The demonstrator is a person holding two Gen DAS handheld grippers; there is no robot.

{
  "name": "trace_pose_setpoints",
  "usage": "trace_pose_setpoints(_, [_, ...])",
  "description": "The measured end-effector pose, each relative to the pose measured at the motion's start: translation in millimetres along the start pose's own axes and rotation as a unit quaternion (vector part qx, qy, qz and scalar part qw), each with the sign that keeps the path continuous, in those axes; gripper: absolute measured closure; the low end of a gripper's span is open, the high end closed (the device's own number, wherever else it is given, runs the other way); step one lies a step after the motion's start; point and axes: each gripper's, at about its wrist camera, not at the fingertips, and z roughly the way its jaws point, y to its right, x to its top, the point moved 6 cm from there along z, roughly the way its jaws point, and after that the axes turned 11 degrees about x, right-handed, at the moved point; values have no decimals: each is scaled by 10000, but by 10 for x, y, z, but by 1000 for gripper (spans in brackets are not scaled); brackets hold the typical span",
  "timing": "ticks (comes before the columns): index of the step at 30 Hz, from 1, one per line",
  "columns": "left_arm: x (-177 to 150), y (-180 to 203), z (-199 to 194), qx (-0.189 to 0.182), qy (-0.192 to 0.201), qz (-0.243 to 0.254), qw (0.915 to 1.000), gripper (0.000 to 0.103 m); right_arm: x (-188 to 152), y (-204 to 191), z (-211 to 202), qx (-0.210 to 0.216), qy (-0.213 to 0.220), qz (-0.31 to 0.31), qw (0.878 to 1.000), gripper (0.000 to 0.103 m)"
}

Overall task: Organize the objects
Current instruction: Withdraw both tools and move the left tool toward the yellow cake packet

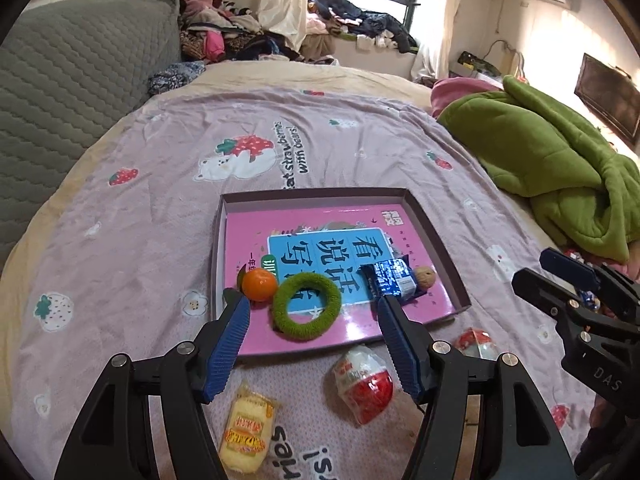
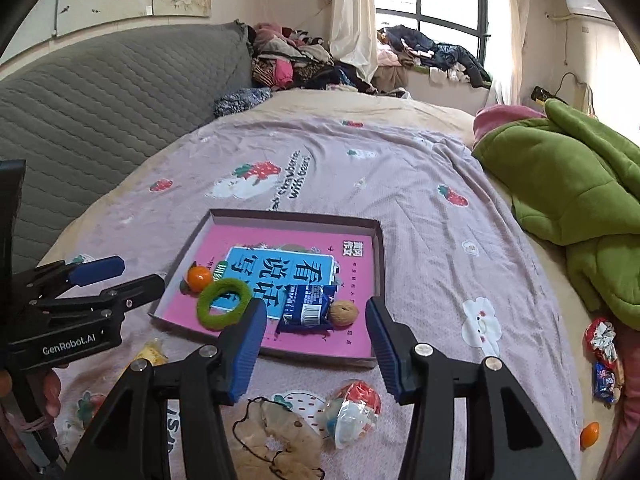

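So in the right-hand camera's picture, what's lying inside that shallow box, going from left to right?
Orange → green fuzzy ring → blue snack packet → walnut, all on the pink book in the box.

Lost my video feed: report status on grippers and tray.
Left gripper and right gripper open, empty. Shallow cardboard tray holds orange tangerine, green fuzzy ring, blue snack packet, walnut. Red-white egg toy outside.
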Motion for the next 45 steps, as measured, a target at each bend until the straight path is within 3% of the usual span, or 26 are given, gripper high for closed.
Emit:
trace_pose_setpoints(22, [-150, -251, -510, -21, 322, -357, 9988, 35, -47, -336, -516, 302, 601, -338, 9972, 47])
trace_pose_setpoints(26, [-227, -311, -542, 56, 355, -377, 9986, 35, -57, -374, -576, 191, 662, -538, 9962, 46])
trace_pose_setpoints(45, [-690, -452, -479, 272, 270, -337, 9987, 35, -516, -379, -468, 336, 370, -372, 9981, 45])
